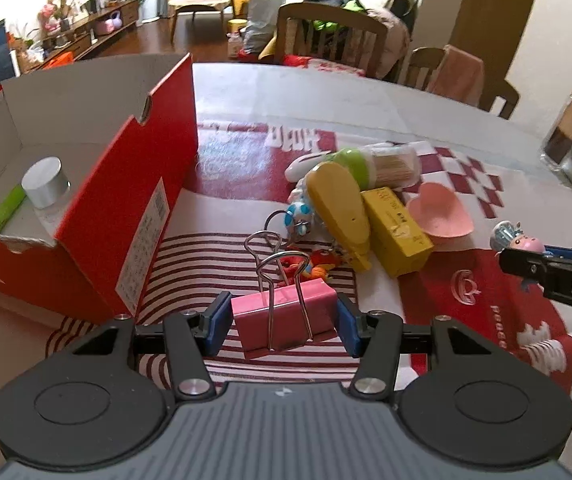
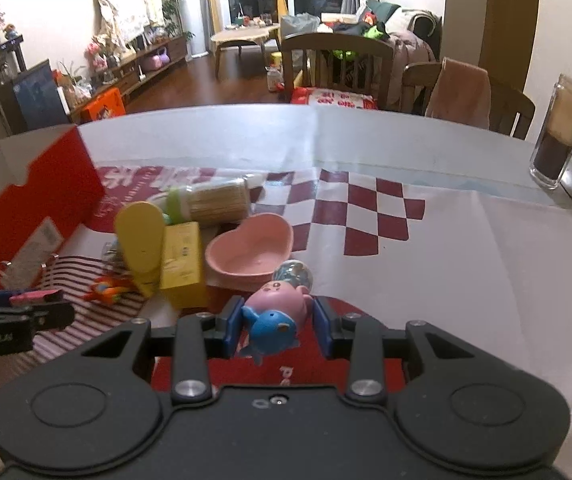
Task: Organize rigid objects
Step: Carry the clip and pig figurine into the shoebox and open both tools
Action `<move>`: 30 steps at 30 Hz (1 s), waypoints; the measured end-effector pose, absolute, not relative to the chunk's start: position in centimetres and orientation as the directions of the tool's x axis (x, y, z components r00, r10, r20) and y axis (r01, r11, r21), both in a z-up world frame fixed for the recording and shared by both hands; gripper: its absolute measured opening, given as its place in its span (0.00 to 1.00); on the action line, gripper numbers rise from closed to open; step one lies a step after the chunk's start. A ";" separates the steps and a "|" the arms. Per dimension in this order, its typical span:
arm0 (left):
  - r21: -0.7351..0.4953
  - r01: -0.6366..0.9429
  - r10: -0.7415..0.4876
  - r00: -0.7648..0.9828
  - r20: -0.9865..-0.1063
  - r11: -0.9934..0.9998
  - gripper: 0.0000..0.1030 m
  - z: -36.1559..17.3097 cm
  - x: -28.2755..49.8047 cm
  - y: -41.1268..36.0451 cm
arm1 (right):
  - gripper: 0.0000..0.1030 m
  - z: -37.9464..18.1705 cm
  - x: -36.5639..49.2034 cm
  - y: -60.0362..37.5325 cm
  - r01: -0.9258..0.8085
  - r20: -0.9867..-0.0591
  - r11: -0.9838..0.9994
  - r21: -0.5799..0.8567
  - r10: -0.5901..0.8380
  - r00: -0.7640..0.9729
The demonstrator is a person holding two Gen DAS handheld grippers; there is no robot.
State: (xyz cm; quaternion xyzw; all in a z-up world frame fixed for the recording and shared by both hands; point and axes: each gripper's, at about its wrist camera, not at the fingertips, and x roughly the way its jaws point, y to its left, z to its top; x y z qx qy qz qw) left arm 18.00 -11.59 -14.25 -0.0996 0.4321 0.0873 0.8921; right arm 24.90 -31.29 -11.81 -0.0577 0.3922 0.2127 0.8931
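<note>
Sitting at the table's left, the red shoebox (image 1: pixel 125 216) holds a silver-capped bottle (image 1: pixel 45 184). Right of it, the left gripper (image 1: pixel 283 326) clamps a pink binder clip (image 1: pixel 286 312), and the right gripper (image 2: pixel 277 326) pinches a pink-and-blue toy figure (image 2: pixel 275 312).

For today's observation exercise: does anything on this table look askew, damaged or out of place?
Yes. The toothpick jar lies tipped on its side in the pile, against the yellow box. The red shoebox has a ragged, torn near edge. Nothing looks spilled. Each gripper simply holds an item: the pink binder clip and pig figurine.
</note>
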 end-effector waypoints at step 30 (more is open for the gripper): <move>-0.154 -0.101 -0.043 0.688 -0.724 0.983 0.52 -3.6 11.0 2.6 | 0.35 -1.4 16.3 -14.2 -0.545 -0.618 0.831 0.113 0.488 0.617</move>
